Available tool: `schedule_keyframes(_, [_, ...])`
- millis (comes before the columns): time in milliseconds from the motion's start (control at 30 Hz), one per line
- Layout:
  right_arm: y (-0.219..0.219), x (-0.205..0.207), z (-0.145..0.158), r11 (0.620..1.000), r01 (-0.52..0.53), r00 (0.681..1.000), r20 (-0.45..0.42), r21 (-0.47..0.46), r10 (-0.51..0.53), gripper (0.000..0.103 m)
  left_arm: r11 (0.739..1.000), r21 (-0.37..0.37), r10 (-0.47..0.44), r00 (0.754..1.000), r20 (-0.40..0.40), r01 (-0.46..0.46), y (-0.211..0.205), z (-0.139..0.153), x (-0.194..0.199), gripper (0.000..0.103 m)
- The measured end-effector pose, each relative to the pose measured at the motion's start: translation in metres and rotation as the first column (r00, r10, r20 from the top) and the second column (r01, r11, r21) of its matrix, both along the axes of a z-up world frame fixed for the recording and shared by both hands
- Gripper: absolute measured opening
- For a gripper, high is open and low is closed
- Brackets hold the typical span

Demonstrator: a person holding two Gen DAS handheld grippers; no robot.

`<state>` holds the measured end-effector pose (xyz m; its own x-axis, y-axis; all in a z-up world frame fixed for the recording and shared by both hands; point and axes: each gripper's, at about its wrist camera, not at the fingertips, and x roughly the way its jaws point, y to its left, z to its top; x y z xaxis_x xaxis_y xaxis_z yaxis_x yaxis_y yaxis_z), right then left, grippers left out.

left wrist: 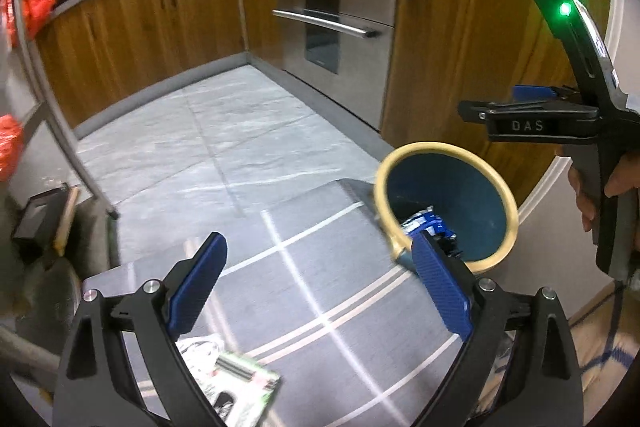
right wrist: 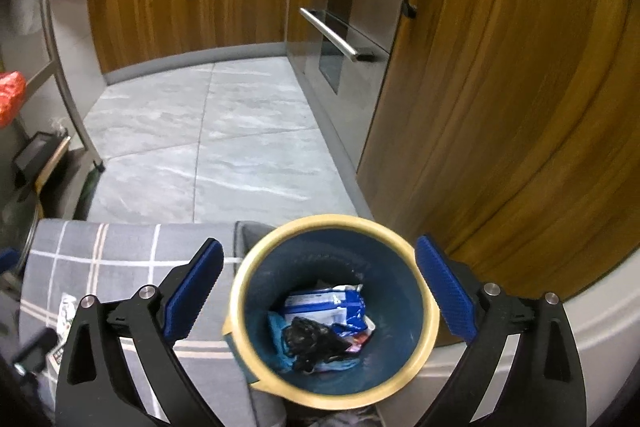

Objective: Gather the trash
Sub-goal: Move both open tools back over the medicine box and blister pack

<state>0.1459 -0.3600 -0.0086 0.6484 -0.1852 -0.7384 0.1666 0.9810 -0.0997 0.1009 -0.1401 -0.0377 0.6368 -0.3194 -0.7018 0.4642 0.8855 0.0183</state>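
1. Left wrist view: the left gripper [left wrist: 318,283] has its blue pads spread wide with nothing between them, held above a grey checked cloth [left wrist: 320,267] that covers a table. A crumpled silver and green wrapper [left wrist: 236,375] lies on the cloth at about 7 o'clock, under the left finger's arm and near the camera. This looks like the trash left to collect.

2. In the same view, the bin [left wrist: 448,203], blue inside with a cream rim, stands at 3 o'clock off the cloth's right edge, and a blue and white packet shows inside it. The right gripper [left wrist: 532,95] hangs above the bin at 2 o'clock, held by a hand [left wrist: 600,187]. From this side angle I cannot tell how far its fingers stand apart.

3. Right wrist view: the right gripper [right wrist: 320,291] looks straight down into the bin [right wrist: 424,311] at 6 o'clock, fingers wide apart on either side of the rim and holding nothing. Inside lie a blue and white packet [right wrist: 324,307] and a crumpled black piece [right wrist: 308,339]. The checked cloth [right wrist: 120,267] fills 8 o'clock, with a wrapper [right wrist: 66,311] at its near left.

4. Risks, as I judge them: the wrapper on the cloth is flat and slick, so closing on it may pinch the cloth too and drag it. The bin stands beside the table edge, so a low carry could knock its rim and tip it, and a thin wrapper let go too soon could drift past the opening to the floor [right wrist: 240,131].
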Motion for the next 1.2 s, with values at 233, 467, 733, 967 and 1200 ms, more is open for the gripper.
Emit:
schedule_keyframes(233, [0.04,-0.004,-0.001,0.997,-0.073,0.997,-0.02,0.035,0.074,0.098,0.992,-0.011,0.124,0.992,0.005,-0.124,0.064,0.015,-0.017,0.096])
schedule_keyframes(467, [0.087,0.006,-0.016,0.985,-0.159,0.982,-0.09,0.073,0.165,0.098,0.968,0.024,0.25,0.968,-0.016,-0.249,0.122,-0.003,-0.025,0.096])
schedule_keyframes(733, [0.14,0.019,-0.024,0.97,-0.227,0.964,-0.123,0.082,0.236,0.098,0.949,0.065,0.313,0.947,-0.066,-0.309,0.165,-0.035,-0.028,0.096])
schedule_keyframes(967, [0.177,0.029,-0.032,0.964,-0.241,0.954,-0.155,0.116,0.258,0.098,0.955,0.068,0.296,0.942,-0.158,-0.289,0.166,-0.085,-0.03,0.096])
schedule_keyframes(1200, [0.204,0.036,-0.042,0.953,-0.283,0.937,-0.183,0.106,0.298,0.098,0.98,0.121,0.181,0.96,-0.216,-0.158,0.136,-0.134,-0.029,0.096])
